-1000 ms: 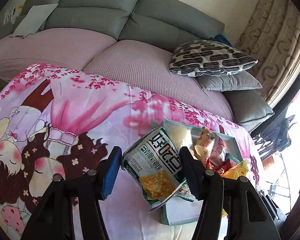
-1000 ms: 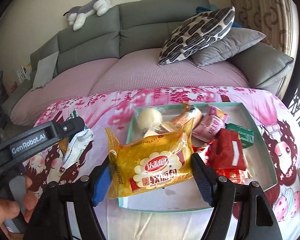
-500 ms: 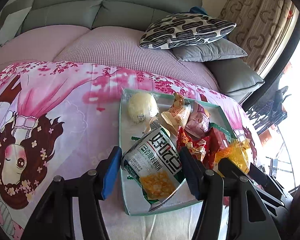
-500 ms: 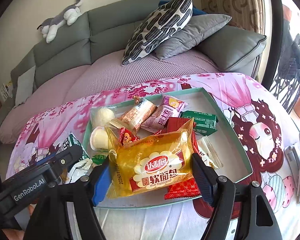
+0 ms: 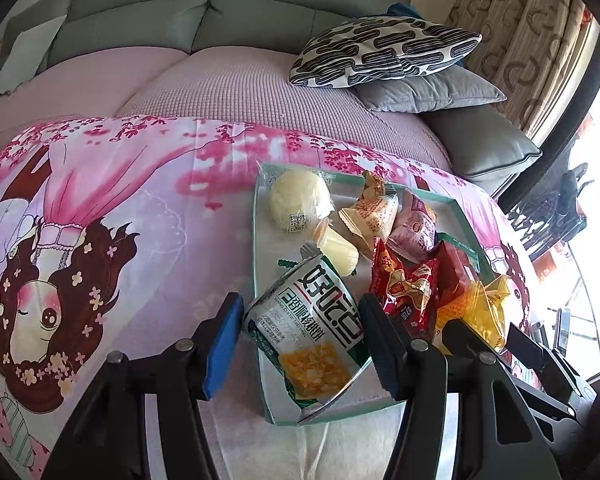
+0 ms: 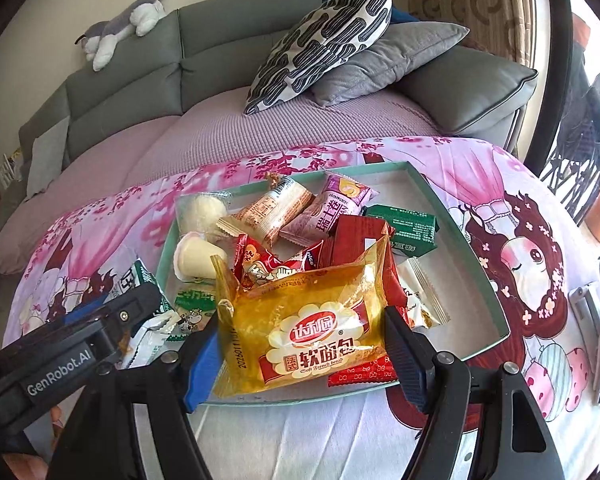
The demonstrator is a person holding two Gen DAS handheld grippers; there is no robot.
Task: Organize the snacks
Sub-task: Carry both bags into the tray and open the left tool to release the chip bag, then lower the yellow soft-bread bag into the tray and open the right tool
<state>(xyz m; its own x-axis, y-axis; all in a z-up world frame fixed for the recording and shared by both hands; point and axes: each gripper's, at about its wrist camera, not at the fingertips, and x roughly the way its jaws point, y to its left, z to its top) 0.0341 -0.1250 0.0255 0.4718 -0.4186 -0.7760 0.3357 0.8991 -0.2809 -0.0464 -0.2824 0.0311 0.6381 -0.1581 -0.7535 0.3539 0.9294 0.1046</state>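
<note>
Left wrist view: the left gripper [image 5: 300, 332] has its jaws clamped on a green-and-white snack bag [image 5: 314, 320], apparently light and crinkly, over the near corner of the teal tray [image 5: 466, 224]. A red packet [image 5: 406, 288] crowds alongside.

Right wrist view: the right gripper [image 6: 302, 350] clamps a soft yellow bread pack [image 6: 306, 320] by its sides above the tray, where loose packets leave little room.
</note>
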